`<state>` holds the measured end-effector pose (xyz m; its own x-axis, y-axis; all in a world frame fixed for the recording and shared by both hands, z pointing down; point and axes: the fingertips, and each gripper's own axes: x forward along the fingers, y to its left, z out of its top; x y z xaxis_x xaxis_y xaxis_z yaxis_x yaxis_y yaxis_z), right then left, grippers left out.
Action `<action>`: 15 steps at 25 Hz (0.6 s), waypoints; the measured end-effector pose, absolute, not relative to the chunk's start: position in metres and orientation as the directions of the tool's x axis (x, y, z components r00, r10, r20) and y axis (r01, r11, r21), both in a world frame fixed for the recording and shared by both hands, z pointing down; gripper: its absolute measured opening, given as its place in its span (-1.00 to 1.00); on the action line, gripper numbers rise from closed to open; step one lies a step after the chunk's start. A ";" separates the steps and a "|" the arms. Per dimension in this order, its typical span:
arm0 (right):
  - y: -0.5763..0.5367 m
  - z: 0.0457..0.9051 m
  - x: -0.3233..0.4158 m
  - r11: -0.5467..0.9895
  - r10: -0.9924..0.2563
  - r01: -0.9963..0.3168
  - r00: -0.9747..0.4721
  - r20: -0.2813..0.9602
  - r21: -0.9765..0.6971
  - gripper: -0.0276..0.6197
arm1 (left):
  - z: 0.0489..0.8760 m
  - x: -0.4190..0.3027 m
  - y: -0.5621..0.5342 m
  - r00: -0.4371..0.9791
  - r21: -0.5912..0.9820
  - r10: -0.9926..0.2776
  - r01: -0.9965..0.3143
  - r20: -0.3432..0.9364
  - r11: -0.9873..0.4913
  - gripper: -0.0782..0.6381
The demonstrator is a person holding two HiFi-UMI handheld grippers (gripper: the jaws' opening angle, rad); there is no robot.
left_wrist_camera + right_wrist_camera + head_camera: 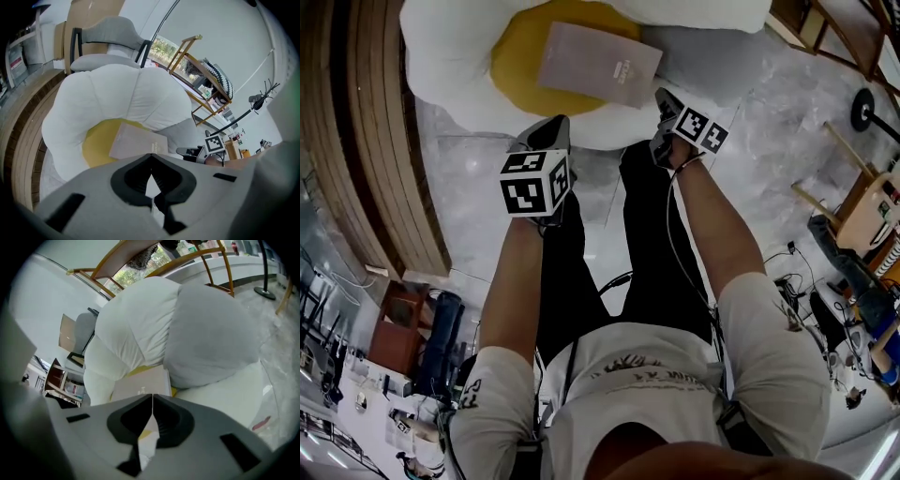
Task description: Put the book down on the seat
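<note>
The seat is a flower-shaped cushion with white petals (450, 47) and a yellow centre (514, 70). A pale grey-pink book (598, 64) lies flat on that centre, also visible in the left gripper view (138, 140) and the right gripper view (140, 383). My left gripper (551, 127) hovers in front of the cushion's near edge, shut and empty (151, 154). My right gripper (666, 98) is just off the book's near right corner, its tips meeting with nothing between them (152, 395). Neither gripper touches the book.
A grey petal (211, 333) rises to the right of the book. Curved wooden panelling (384, 141) runs along the left. Marble floor (769, 141) lies to the right, with a wooden stand (862, 206), a lamp base (862, 108) and cables. A grey chair (108, 37) stands behind the cushion.
</note>
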<state>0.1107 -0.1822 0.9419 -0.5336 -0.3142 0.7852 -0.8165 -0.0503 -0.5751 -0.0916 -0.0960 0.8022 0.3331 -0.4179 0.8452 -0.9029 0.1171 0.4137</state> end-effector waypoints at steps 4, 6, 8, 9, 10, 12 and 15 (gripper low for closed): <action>-0.179 0.905 0.105 0.033 -0.289 -0.831 -0.540 0.790 -0.556 -0.83 | 0.770 -0.093 -0.106 0.312 0.410 -0.453 -0.902 0.835 0.133 -0.72; -0.177 0.884 0.107 0.077 -0.287 -0.841 -0.533 0.796 -0.535 -0.83 | 0.752 -0.091 -0.110 0.307 0.415 -0.469 -0.899 0.828 0.143 -0.72; -0.176 0.863 0.106 0.137 -0.286 -0.853 -0.521 0.804 -0.504 -0.83 | 0.733 -0.088 -0.114 0.305 0.420 -0.487 -0.896 0.818 0.145 -0.72; -0.175 0.852 0.104 0.170 -0.287 -0.856 -0.518 0.806 -0.489 -0.83 | 0.723 -0.088 -0.117 0.303 0.420 -0.496 -0.897 0.814 0.141 -0.72; -0.175 0.839 0.100 0.203 -0.290 -0.855 -0.519 0.804 -0.478 -0.83 | 0.713 -0.087 -0.118 0.299 0.418 -0.505 -0.898 0.810 0.139 -0.72; -0.174 0.811 0.092 0.274 -0.298 -0.847 -0.525 0.798 -0.455 -0.83 | 0.690 -0.089 -0.121 0.289 0.417 -0.525 -0.898 0.801 0.141 -0.72; -0.177 0.770 0.081 0.361 -0.323 -0.840 -0.519 0.791 -0.405 -0.83 | 0.654 -0.093 -0.130 0.271 0.413 -0.561 -0.899 0.782 0.142 -0.72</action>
<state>0.0810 -0.1766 0.7705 -0.5195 -0.3228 0.7912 -0.8404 0.3607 -0.4046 -0.0928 -0.1297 0.6537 0.2713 -0.5609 0.7822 -0.8994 0.1416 0.4135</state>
